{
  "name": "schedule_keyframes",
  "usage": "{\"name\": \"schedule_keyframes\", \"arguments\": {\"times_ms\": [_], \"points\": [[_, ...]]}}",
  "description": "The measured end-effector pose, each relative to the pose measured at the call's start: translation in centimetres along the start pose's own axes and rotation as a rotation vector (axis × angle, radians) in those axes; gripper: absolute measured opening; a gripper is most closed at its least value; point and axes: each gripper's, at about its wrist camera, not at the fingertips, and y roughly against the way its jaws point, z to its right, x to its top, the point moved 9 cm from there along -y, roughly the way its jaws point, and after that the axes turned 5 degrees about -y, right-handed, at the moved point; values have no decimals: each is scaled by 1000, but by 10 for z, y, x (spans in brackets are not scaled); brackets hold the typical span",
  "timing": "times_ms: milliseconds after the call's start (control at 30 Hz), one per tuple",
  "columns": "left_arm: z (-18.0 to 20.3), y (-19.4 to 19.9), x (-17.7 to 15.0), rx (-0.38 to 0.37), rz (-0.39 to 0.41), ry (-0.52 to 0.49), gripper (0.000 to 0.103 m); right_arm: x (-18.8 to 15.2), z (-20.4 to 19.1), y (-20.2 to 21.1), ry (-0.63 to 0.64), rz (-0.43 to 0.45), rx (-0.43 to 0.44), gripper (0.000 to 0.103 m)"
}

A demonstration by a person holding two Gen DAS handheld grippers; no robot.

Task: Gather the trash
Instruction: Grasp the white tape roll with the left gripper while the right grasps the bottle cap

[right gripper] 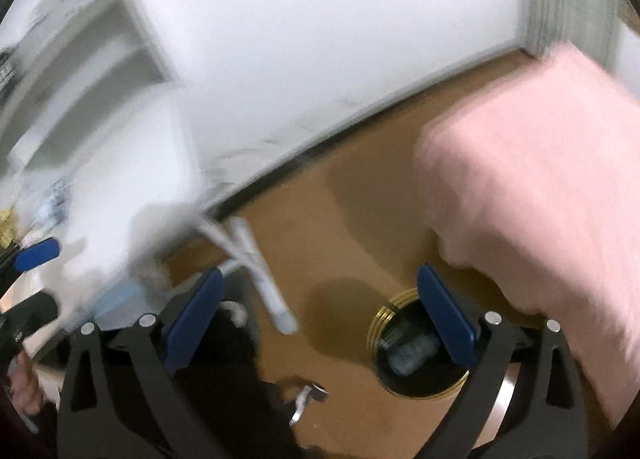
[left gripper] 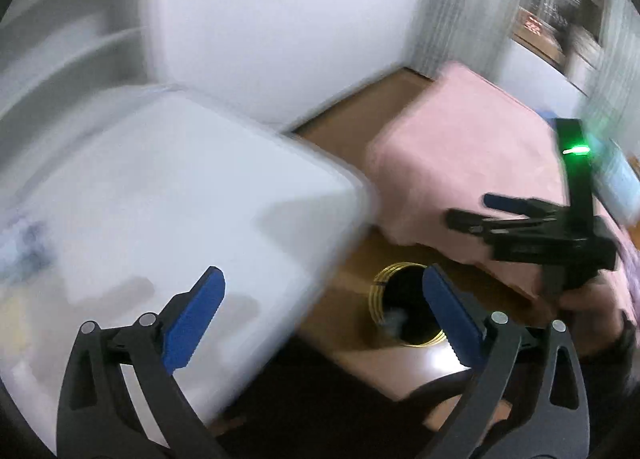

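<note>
Blur smears both views, yet we can read the main layout. Our left gripper [left gripper: 324, 311] has its blue fingers [left gripper: 194, 315] spread wide with nothing between them, and our right gripper [right gripper: 318, 317] likewise has its fingers [right gripper: 448, 317] released and bare. In the left wrist view the right gripper [left gripper: 476, 211] shows side-on above the pink bed [left gripper: 460, 147], a green light glowing on its body, with a hand [left gripper: 588, 299] gripping its handle. Below, on the brown floor [left gripper: 360, 119], stands a round bin [left gripper: 376, 299] with a gold rim and a dark inside; it sits just beside the corner of the bed. We see pale trash [left gripper: 394, 321] lying inside the bin in the left view, and in the right view the same bin [right gripper: 380, 323] holds a crumpled, clear-looking piece of trash [right gripper: 412, 351], though blur keeps us from telling what it is. A white worktop [left gripper: 180, 199] fills the left half of the left view, and its slim white legs [right gripper: 256, 259] cross the floor [right gripper: 320, 219] in the right view. Behind it, a white wall [left gripper: 280, 19] meets the floor, with white shelves [left gripper: 60, 51] to the left.
</note>
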Motion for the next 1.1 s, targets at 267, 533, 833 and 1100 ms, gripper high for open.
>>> {"name": "schedule_keyframes", "arguments": {"times_ms": [267, 533, 833, 1100], "points": [[-231, 122, -125, 406, -3, 380, 96, -11, -271, -35, 430, -101, 350, 94], [-285, 173, -216, 501, -20, 563, 96, -61, -390, -82, 672, -209, 384, 67], [-272, 154, -225, 422, -41, 536, 96, -70, -391, -100, 682, -251, 364, 45], [-262, 136, -212, 391, -54, 517, 96, -71, -404, -106, 751, -220, 357, 30]]}}
